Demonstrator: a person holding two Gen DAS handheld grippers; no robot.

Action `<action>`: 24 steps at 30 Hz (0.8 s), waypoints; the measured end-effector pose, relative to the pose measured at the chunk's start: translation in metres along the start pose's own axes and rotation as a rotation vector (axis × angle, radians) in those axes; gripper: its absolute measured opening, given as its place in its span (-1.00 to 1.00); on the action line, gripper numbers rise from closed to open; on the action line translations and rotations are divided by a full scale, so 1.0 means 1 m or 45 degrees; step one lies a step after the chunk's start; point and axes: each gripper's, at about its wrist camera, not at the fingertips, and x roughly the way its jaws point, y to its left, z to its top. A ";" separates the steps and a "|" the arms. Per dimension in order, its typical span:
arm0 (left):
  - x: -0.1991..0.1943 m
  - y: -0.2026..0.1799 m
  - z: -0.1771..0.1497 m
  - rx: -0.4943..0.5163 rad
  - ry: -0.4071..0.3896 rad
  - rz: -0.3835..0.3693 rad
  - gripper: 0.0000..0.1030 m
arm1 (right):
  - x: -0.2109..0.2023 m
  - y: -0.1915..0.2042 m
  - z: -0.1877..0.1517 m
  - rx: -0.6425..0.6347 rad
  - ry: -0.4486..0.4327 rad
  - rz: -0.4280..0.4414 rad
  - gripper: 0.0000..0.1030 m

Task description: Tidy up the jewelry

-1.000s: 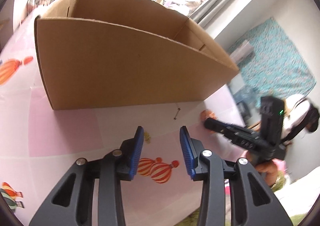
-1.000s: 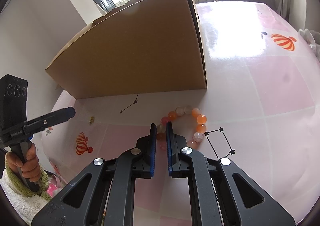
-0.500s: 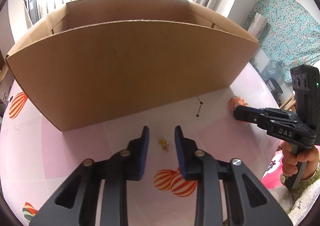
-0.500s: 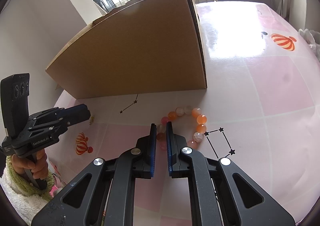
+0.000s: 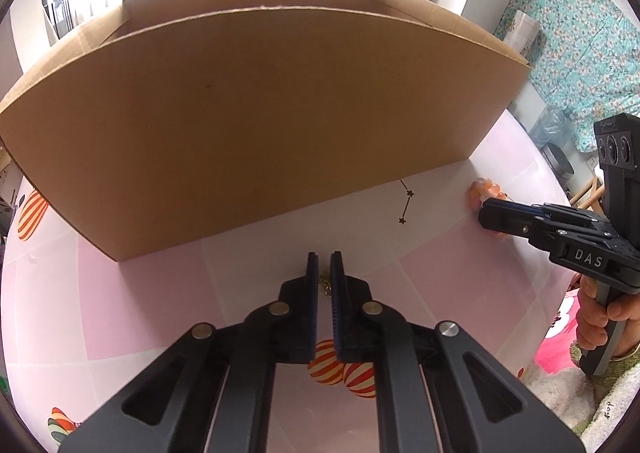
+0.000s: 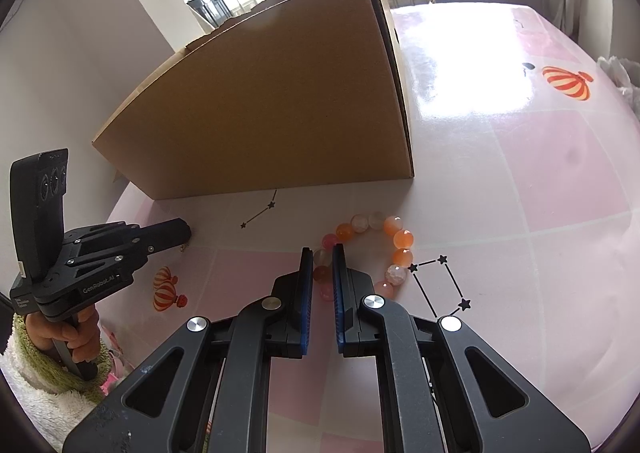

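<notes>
Pressing in from both sides, the blue pads of the left tool (image 5: 324,257) are seen nearly together around a small gold jewelry piece (image 5: 325,286), which lies on the pink worktop (image 5: 152,313) near its front edge, just past a printed red-striped balloon pair (image 5: 343,372). Whether the piece is actually pinched cannot be told, since only a bit of chain shows in the gap. The right tool (image 6: 322,253) is held with a narrow gap between its pads, and one side of a beaded bracelet (image 6: 394,249) of orange, pink and white beads sits in that gap, the rest of the ring curving out to the right on the worktop. A firm grip is not shown. Farther back, a tall open cardboard box (image 5: 256,121) is set upright toward the middle of the worktop, well behind both pieces.
</notes>
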 end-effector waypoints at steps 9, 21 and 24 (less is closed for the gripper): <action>-0.005 0.011 0.001 -0.100 -0.053 -0.112 -1.00 | -0.001 0.005 0.000 -0.017 0.000 -0.012 -0.86; -0.023 0.021 0.003 -0.165 -0.105 -0.116 -1.00 | 0.006 0.004 0.007 -0.009 0.040 0.019 -0.81; -0.025 0.020 0.001 -0.135 -0.107 -0.081 -1.00 | 0.007 0.004 0.009 -0.015 0.050 0.020 -0.81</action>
